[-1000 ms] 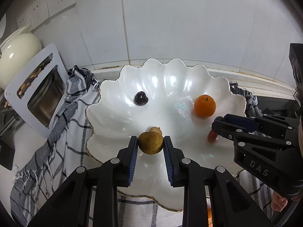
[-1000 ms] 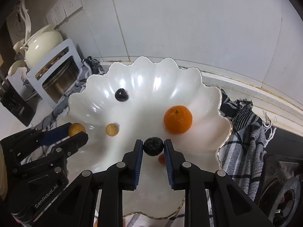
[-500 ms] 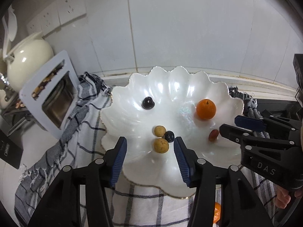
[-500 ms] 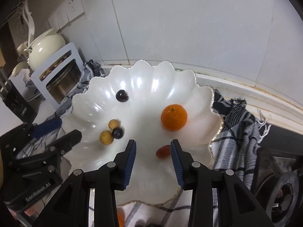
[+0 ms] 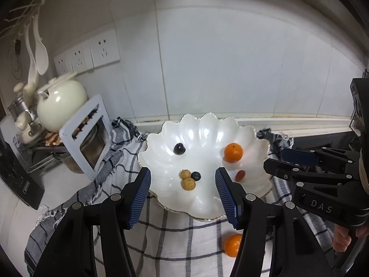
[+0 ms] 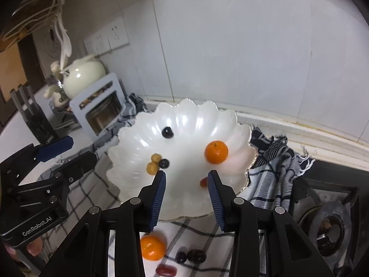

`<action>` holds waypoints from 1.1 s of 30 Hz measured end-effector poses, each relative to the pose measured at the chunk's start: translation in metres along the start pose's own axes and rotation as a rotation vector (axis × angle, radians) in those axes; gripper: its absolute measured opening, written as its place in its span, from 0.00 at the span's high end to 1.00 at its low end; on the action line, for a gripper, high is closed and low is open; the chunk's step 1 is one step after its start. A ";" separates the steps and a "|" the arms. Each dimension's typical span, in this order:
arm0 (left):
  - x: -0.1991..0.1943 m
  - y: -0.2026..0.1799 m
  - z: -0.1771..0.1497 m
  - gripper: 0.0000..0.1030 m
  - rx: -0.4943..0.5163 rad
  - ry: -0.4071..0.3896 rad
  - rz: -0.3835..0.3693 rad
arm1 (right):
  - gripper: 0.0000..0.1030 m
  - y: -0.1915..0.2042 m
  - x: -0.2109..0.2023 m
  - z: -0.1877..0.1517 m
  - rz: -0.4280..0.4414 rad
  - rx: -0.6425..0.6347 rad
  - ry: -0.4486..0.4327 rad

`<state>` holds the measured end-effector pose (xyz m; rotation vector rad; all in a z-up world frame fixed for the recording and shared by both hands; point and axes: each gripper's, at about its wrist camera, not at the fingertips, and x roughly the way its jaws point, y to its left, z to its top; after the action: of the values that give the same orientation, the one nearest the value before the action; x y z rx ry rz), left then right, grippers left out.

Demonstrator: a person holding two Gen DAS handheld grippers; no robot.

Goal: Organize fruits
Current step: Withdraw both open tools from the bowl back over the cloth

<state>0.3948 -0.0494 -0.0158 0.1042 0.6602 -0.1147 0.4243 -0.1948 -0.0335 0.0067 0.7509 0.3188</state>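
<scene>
Right wrist alone shows dark grapes (image 6: pixel 191 256) on the cloth (image 6: pixel 203 237); both grippers' fingers empty, parted.

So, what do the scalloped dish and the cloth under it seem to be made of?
The scalloped dish looks like glazed ceramic or pearly glass: white, glossy, with bright highlights along its ribs and a thin gold line on the rim. Which of the two, the look leaves open. The cloth looks like woven cotton: matte, soft folds, dark checked lines on white, and loose fringe threads at its edge.

Both wrist views look steeply down, near, sharing the scalloped plate (image 5: pixel 230 124)
</scene>
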 end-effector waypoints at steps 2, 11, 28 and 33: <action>-0.010 -0.002 -0.001 0.44 -0.003 -0.015 -0.004 | 0.62 0.002 -0.012 -0.002 0.005 -0.004 -0.020; -0.050 -0.006 -0.013 0.43 -0.017 -0.073 -0.021 | 0.62 0.008 -0.053 -0.014 0.014 -0.033 -0.091; -0.086 -0.030 -0.043 0.43 0.014 -0.094 -0.031 | 0.62 0.009 -0.101 -0.046 -0.005 -0.068 -0.151; -0.085 -0.037 -0.054 0.43 0.025 -0.064 -0.045 | 0.62 0.007 -0.103 -0.058 -0.007 -0.072 -0.131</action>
<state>0.2901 -0.0729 -0.0080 0.1097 0.5971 -0.1695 0.3126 -0.2244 -0.0061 -0.0424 0.6092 0.3349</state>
